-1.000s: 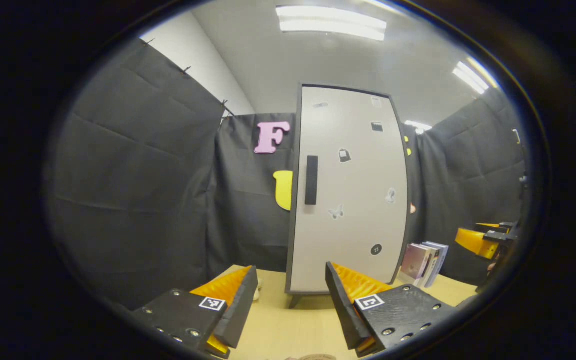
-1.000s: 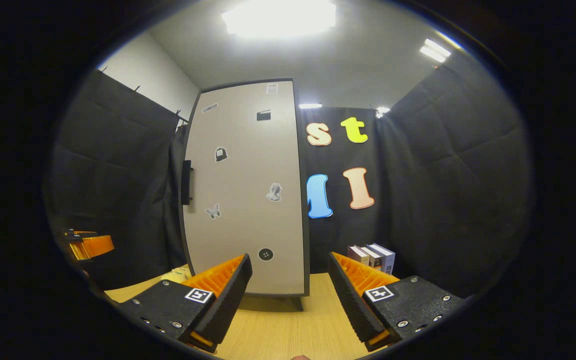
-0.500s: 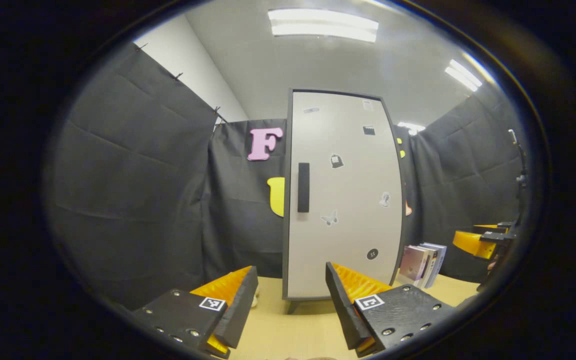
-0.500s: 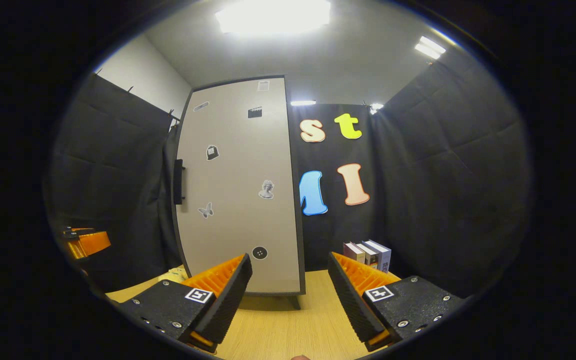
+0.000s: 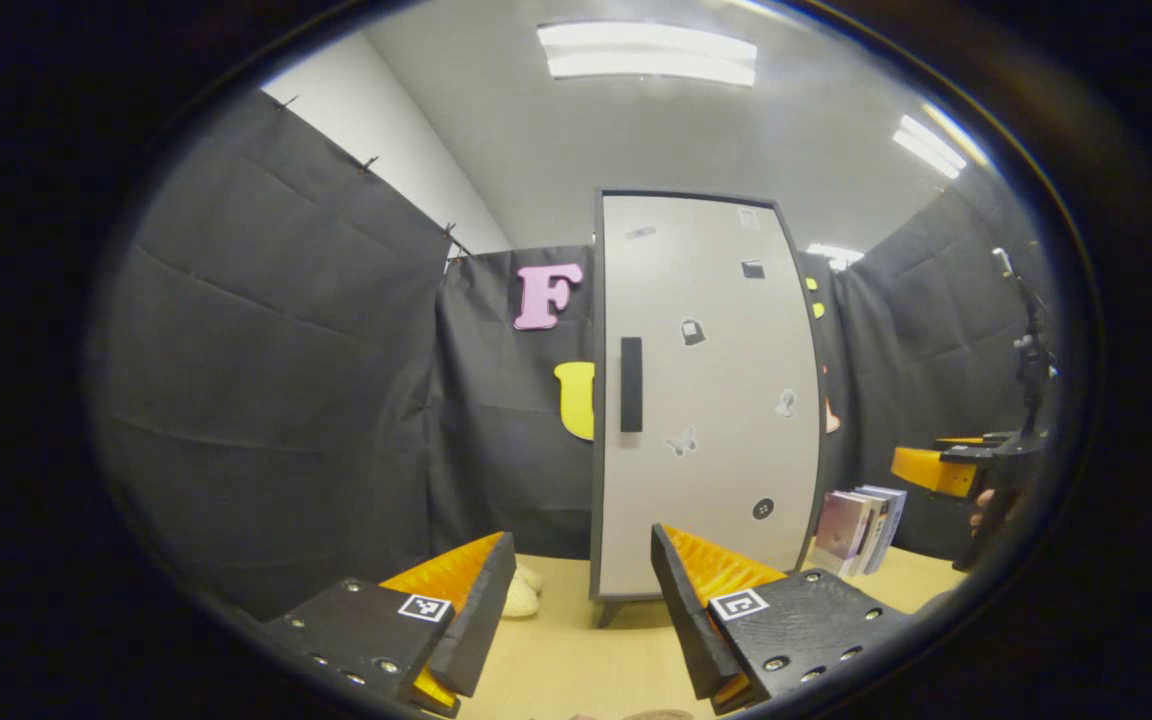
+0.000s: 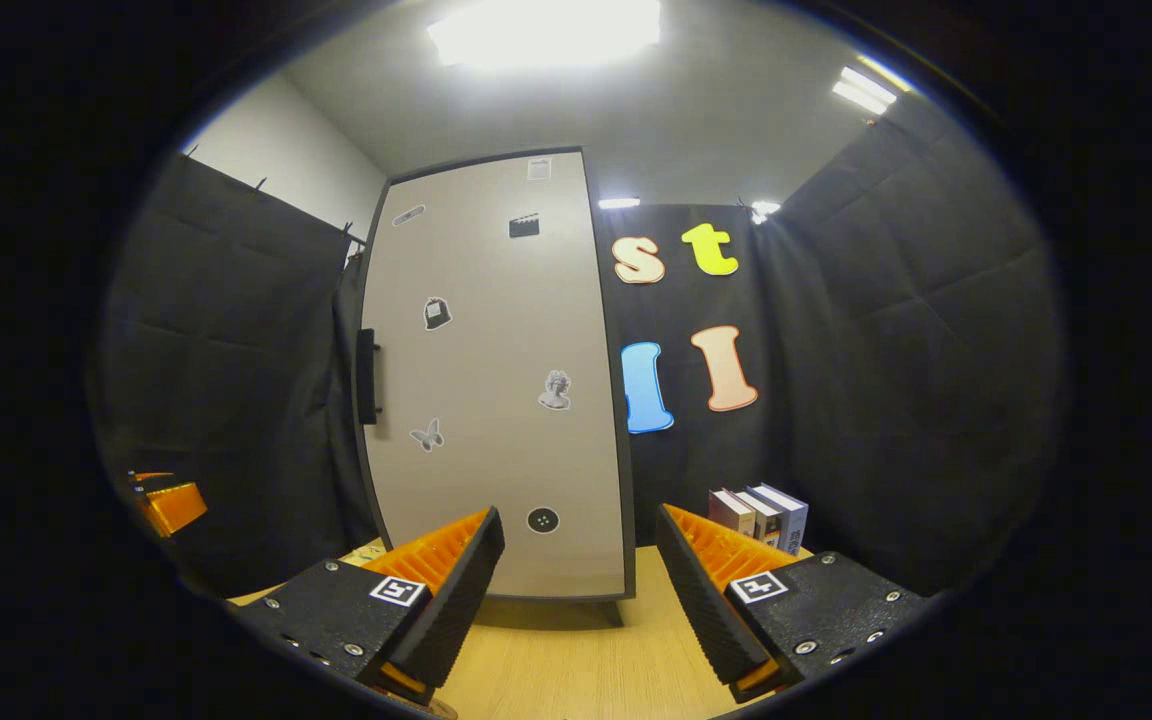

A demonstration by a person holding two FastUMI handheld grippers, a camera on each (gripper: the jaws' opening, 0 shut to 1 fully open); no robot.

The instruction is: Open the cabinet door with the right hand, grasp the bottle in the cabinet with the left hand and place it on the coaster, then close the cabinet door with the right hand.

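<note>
Both claws, left (image 5: 583,600) and right (image 6: 581,600), gape wide and empty, well short of the shut cabinet door (image 6: 496,380) ahead.

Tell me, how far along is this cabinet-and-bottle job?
Nothing looks done: the cabinet door is shut, its handle untouched. In hand: the right hand-held gripper is open and empty, short of the door. The left hand-held gripper is open too. Left: opening, moving the bottle, closing.
</note>
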